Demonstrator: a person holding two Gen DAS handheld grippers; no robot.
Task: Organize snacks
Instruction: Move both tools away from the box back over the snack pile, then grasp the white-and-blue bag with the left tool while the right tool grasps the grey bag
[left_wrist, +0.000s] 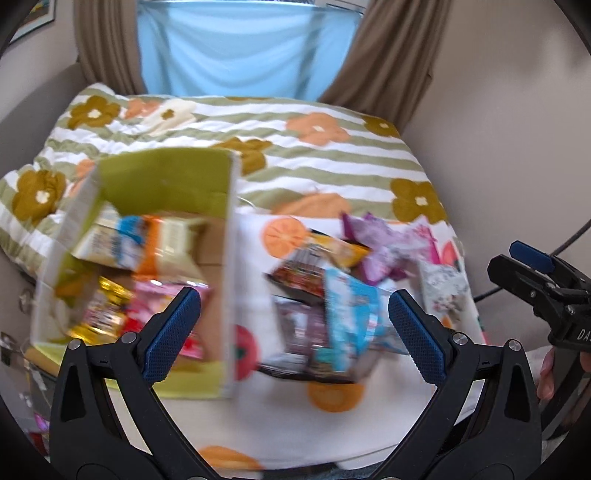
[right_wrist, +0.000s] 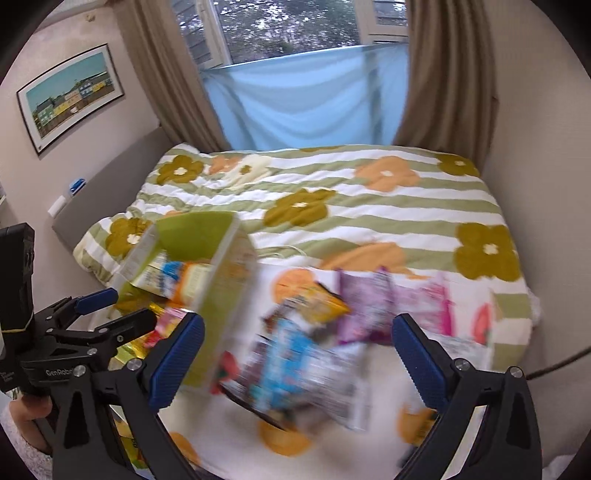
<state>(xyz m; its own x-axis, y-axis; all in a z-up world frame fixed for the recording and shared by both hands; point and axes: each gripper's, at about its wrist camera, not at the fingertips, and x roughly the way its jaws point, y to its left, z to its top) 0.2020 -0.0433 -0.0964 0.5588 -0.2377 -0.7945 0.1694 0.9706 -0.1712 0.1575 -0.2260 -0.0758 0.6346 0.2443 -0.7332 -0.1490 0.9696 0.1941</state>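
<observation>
both hand-held grippers hover over the bed (right_wrist: 369, 206), side by side. the left hand-held gripper (left_wrist: 293, 325) has its blue-padded fingers spread wide with nothing between them, and the right hand-held gripper (right_wrist: 297, 354) is spread the same way, also empty. on the left side of a white fruit-print cloth (left_wrist: 258, 424) sits an open green box (left_wrist: 166, 177), already holding several snack packets (left_wrist: 122, 243): a pale blue-and-white one, an orange one, a gold one and a pink one. just beside the box on the right, a loose pile of snacks (left_wrist: 343, 291) lies on the cloth: a light blue packet (left_wrist: 351, 317) on top of dark ones, a yellow packet (right_wrist: 325, 299), and purple and pink packets (right_wrist: 365, 306) farther right. everything near the grippers is blurred, so labels can't be read. behind, brown curtains (right_wrist: 159, 66) frame a blue sheet (right_wrist: 303, 99) over the window, and a framed picture (right_wrist: 70, 96) hangs on the left wall.
</observation>
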